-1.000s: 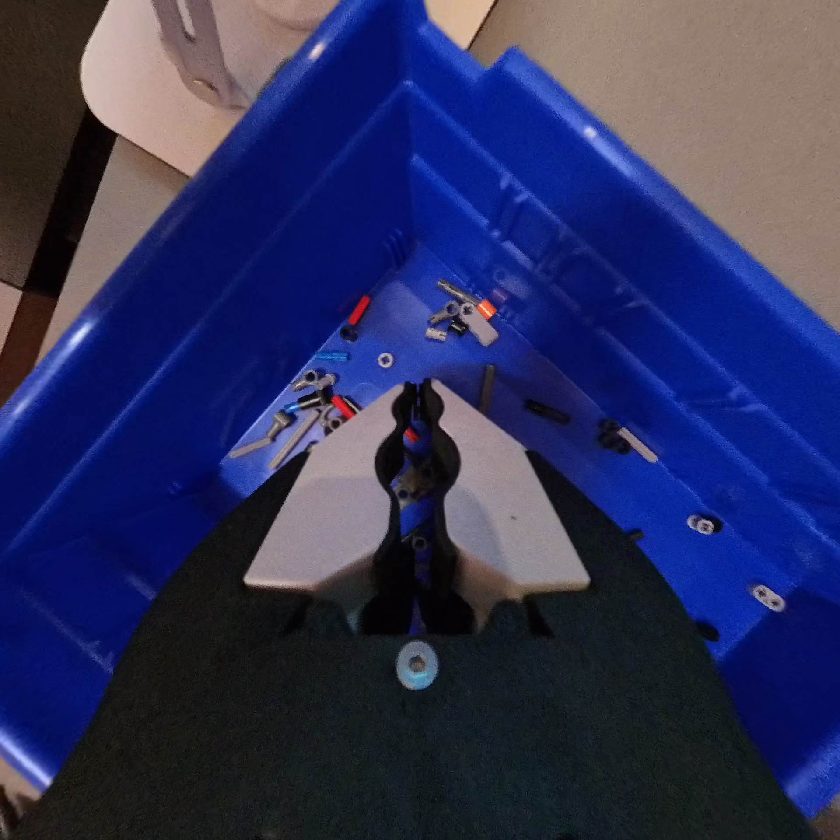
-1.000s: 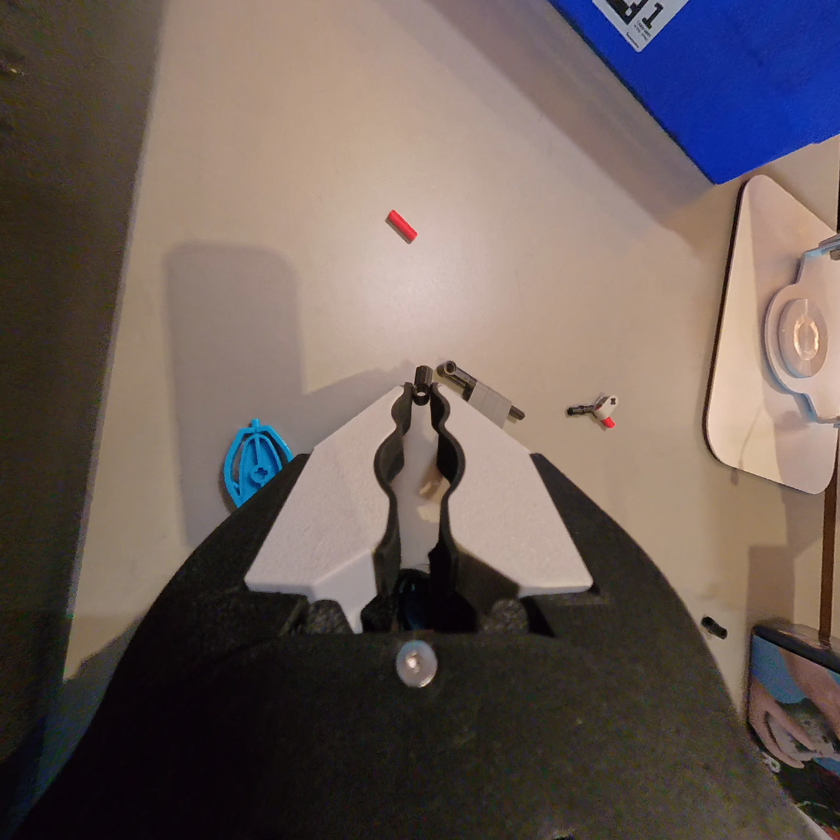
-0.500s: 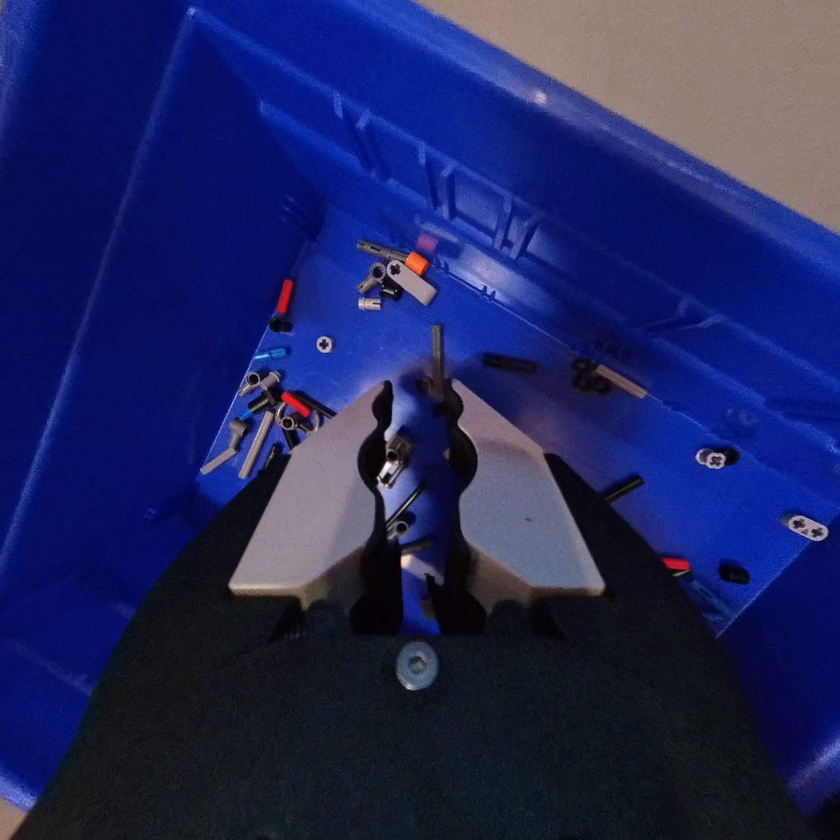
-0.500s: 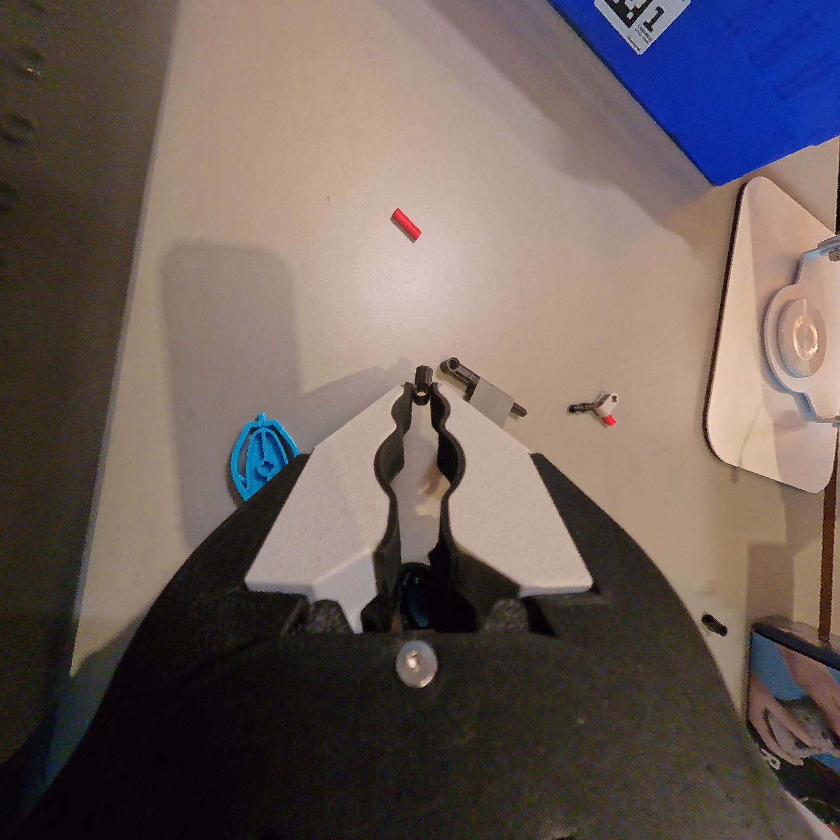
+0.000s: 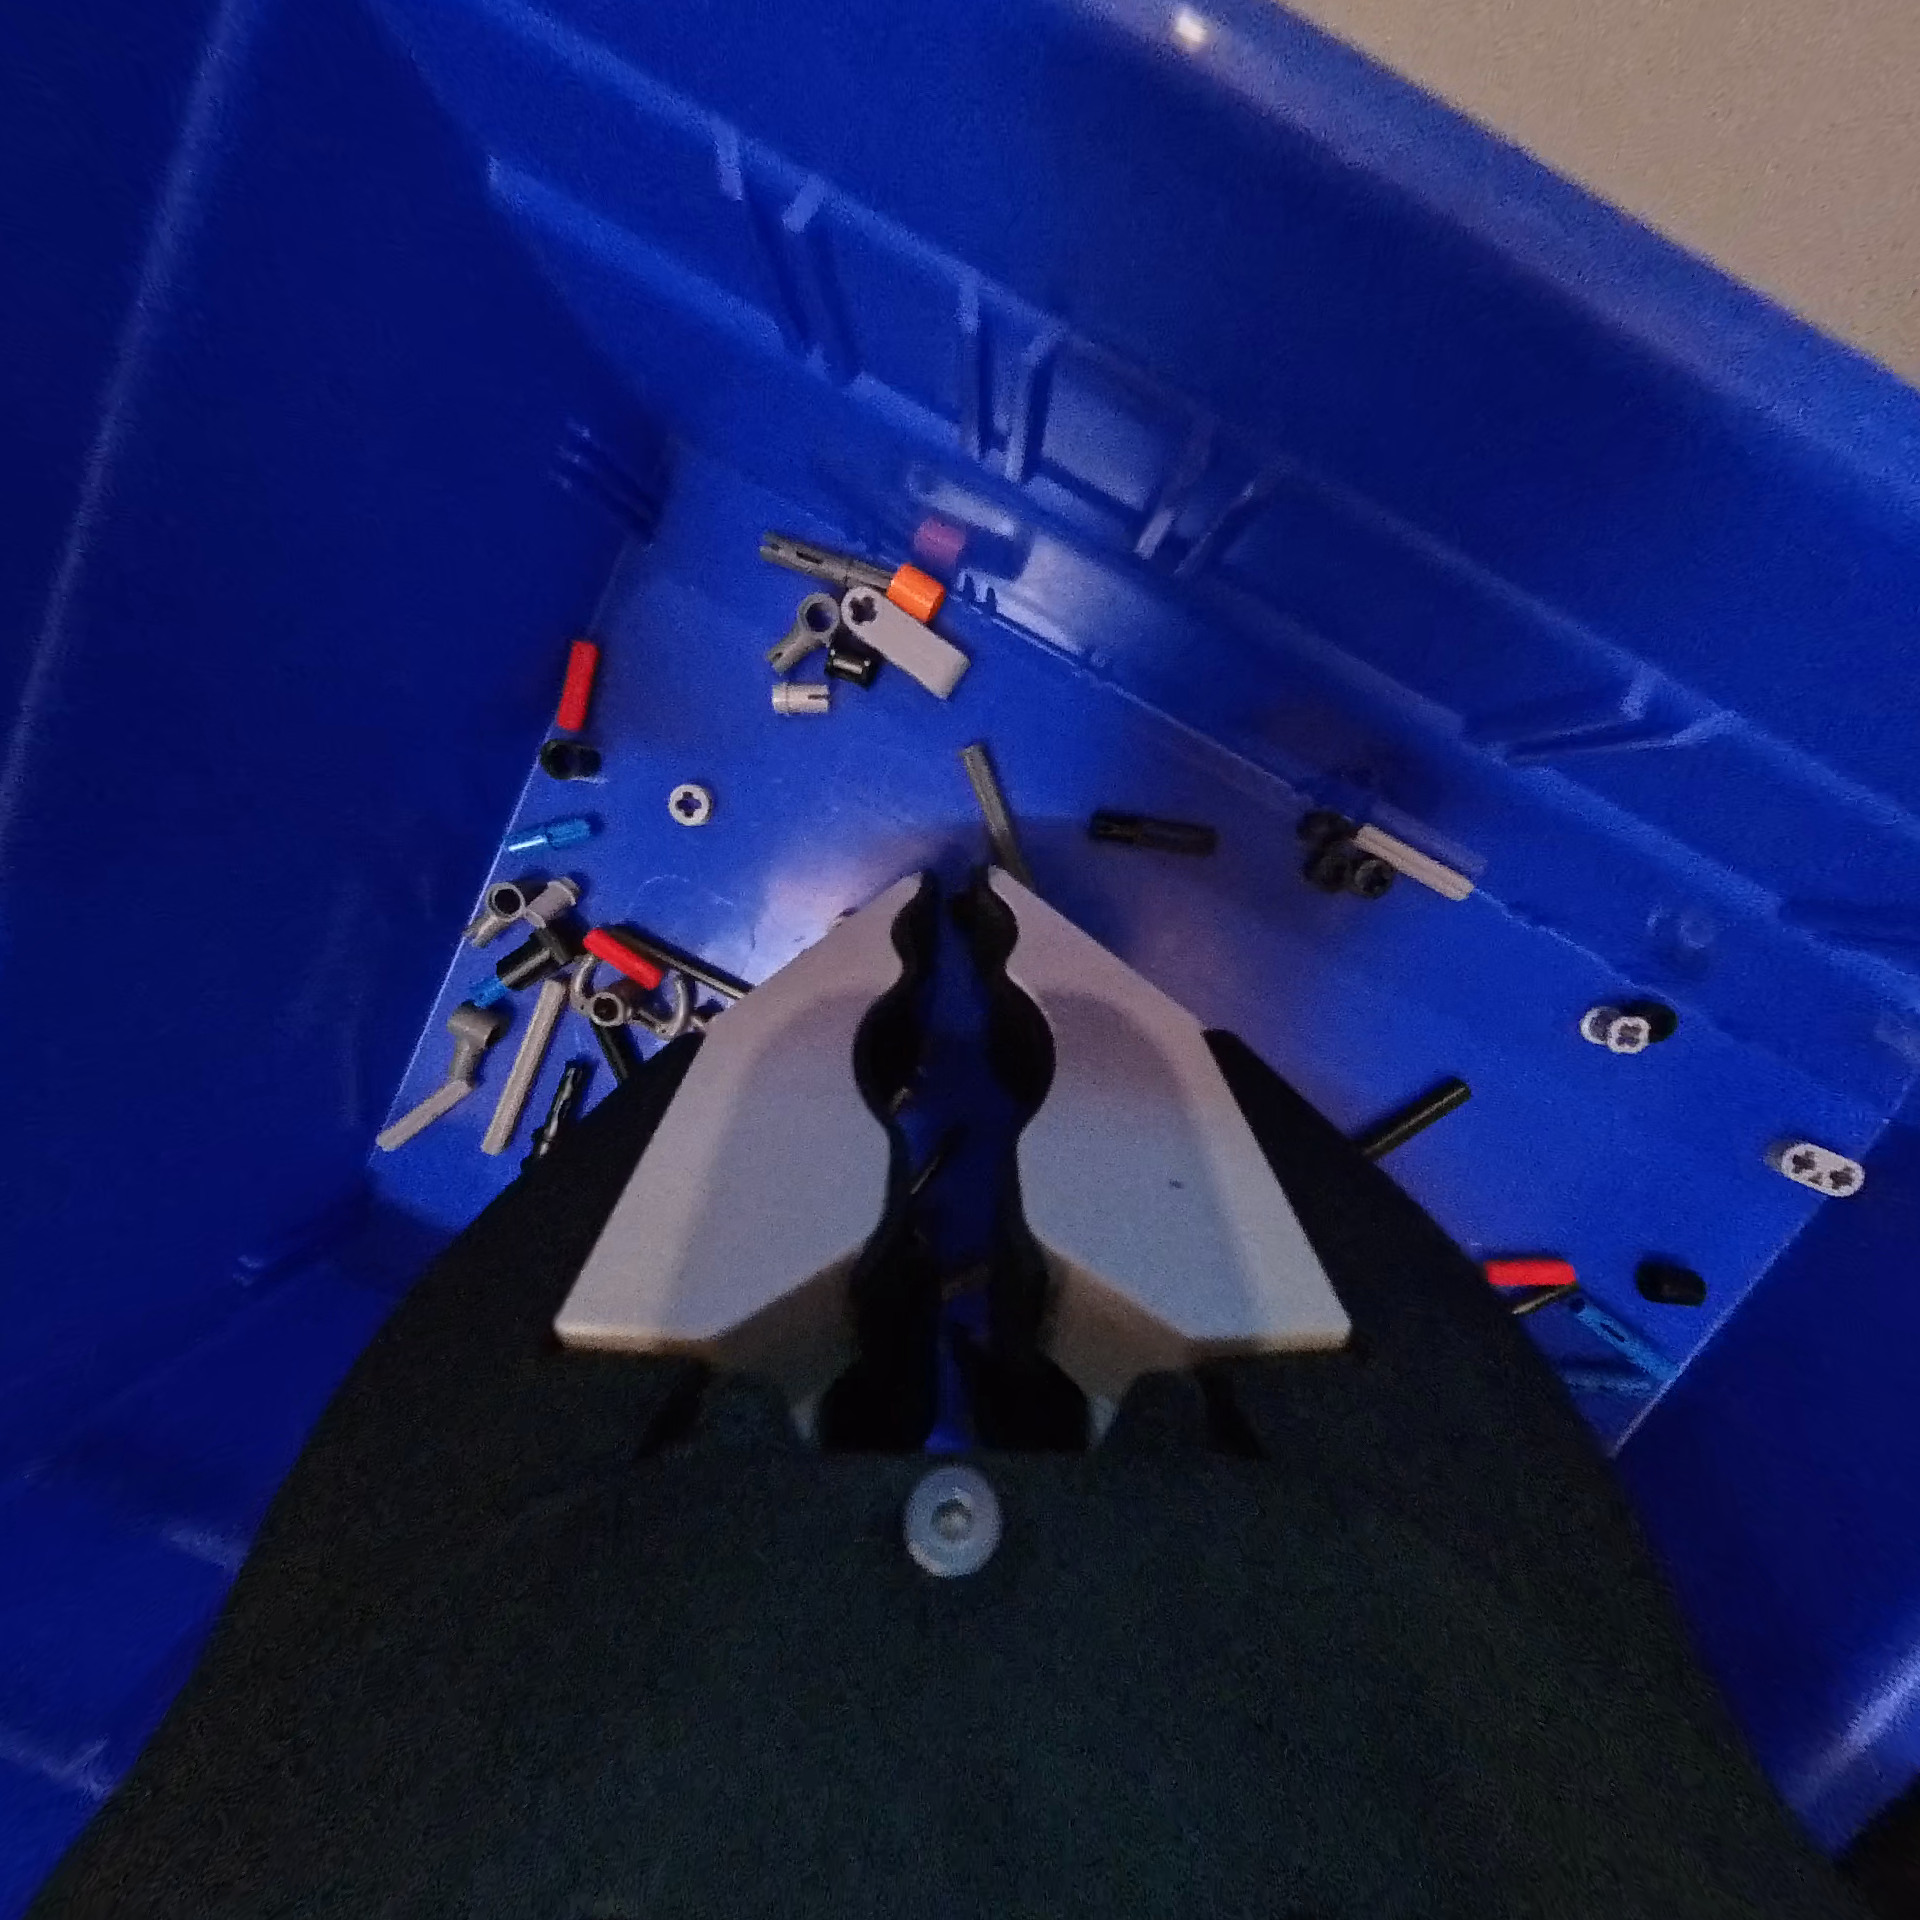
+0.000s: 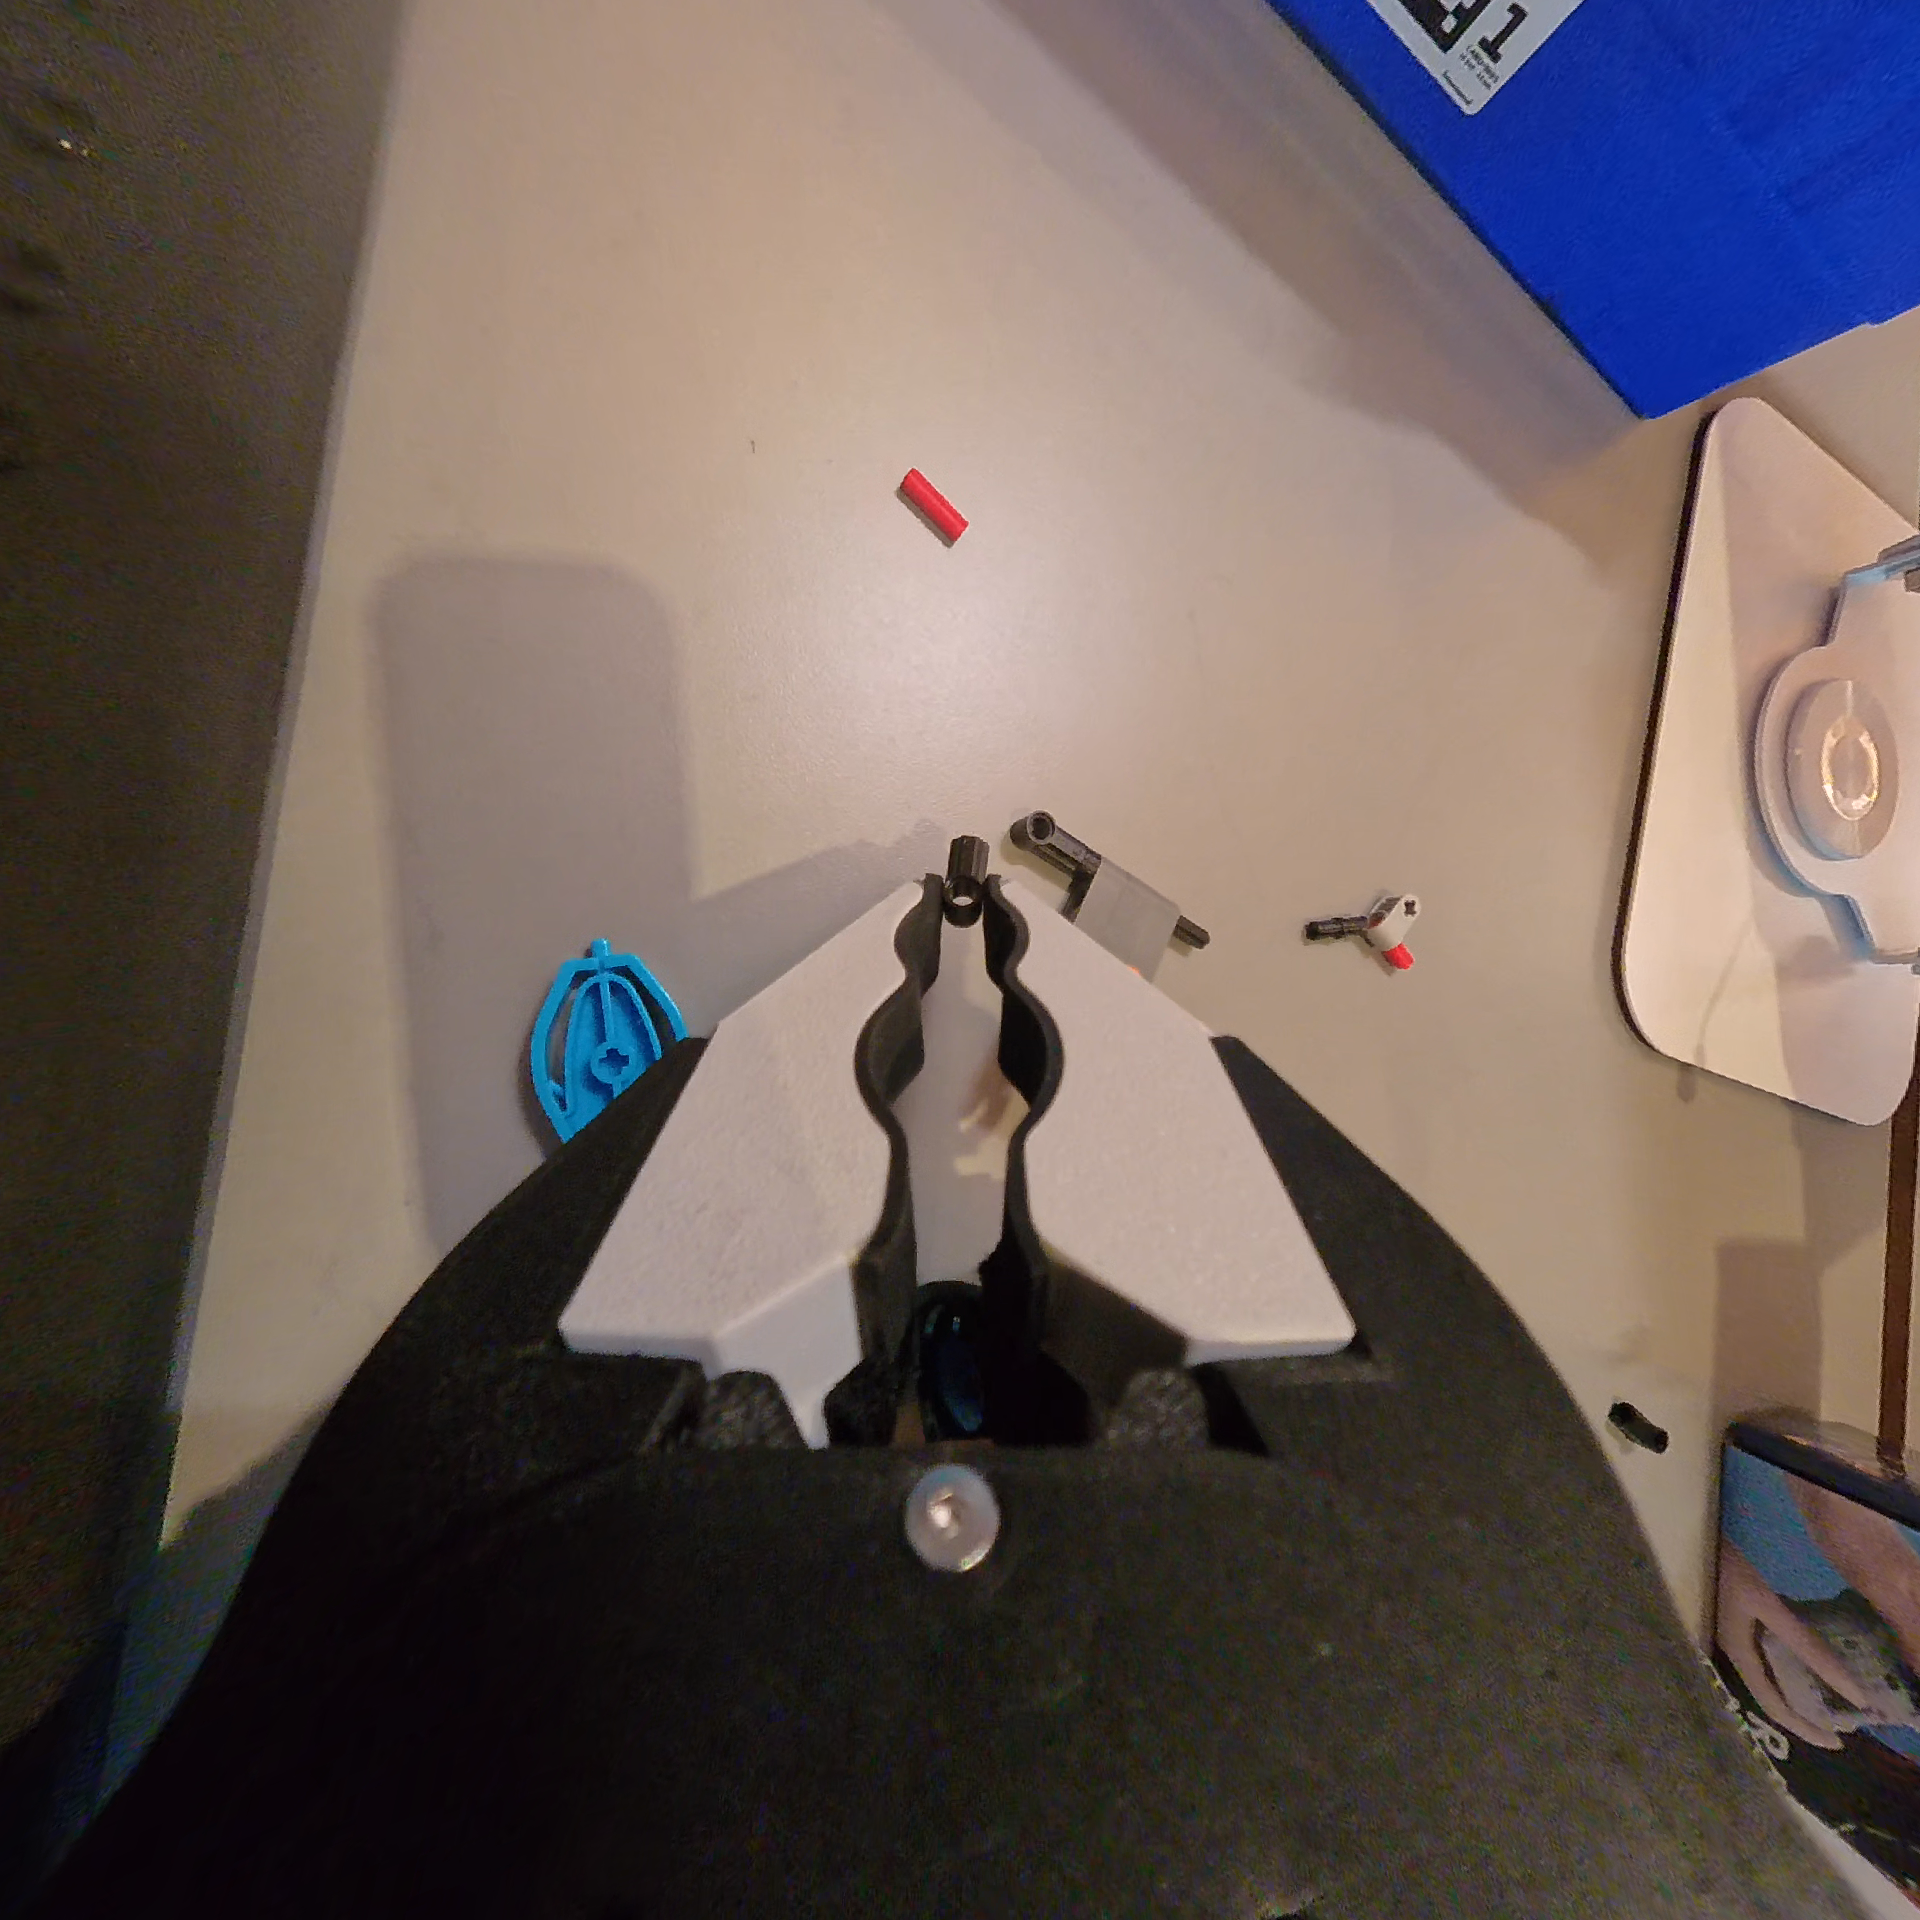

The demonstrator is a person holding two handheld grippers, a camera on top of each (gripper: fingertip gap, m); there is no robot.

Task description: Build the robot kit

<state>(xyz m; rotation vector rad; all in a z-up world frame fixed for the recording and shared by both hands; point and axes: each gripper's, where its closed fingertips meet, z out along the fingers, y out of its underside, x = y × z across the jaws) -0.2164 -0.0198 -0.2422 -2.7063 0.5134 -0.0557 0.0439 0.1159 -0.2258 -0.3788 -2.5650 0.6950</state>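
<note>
In the left wrist view my left gripper (image 5: pixel 954 891) is deep inside a blue bin (image 5: pixel 312 623), low over its floor, with the jaws closed to a thin slit. A dark grey axle (image 5: pixel 989 805) lies just ahead, and its near end runs under my right fingertip. I see nothing clamped between the jaws. Several small grey, black, red and blue parts lie around, such as a grey beam with an orange bush (image 5: pixel 904 644). In the right wrist view my right gripper (image 6: pixel 964 896) is shut on a small black connector (image 6: pixel 966 883) above a beige table (image 6: pixel 727 312).
On the table lie a red pin (image 6: pixel 933 506), a grey-and-black assembly (image 6: pixel 1107 883), a small white, red and black piece (image 6: pixel 1371 925), a blue oval part (image 6: pixel 597 1039) and a black bit (image 6: pixel 1638 1427). The blue bin's outer wall (image 6: pixel 1714 187) is far right. A white board (image 6: pixel 1714 935) lies right. The left gripper's tips are roughly 30 cm from the right gripper's. The left gripper is farther from the red pin (image 6: pixel 933 506), some 25 cm, than the right, some 8 cm.
My left gripper opened half a second ago and has closed again, lower in the bin by the grey axle. My right gripper holds still with the black connector.
</note>
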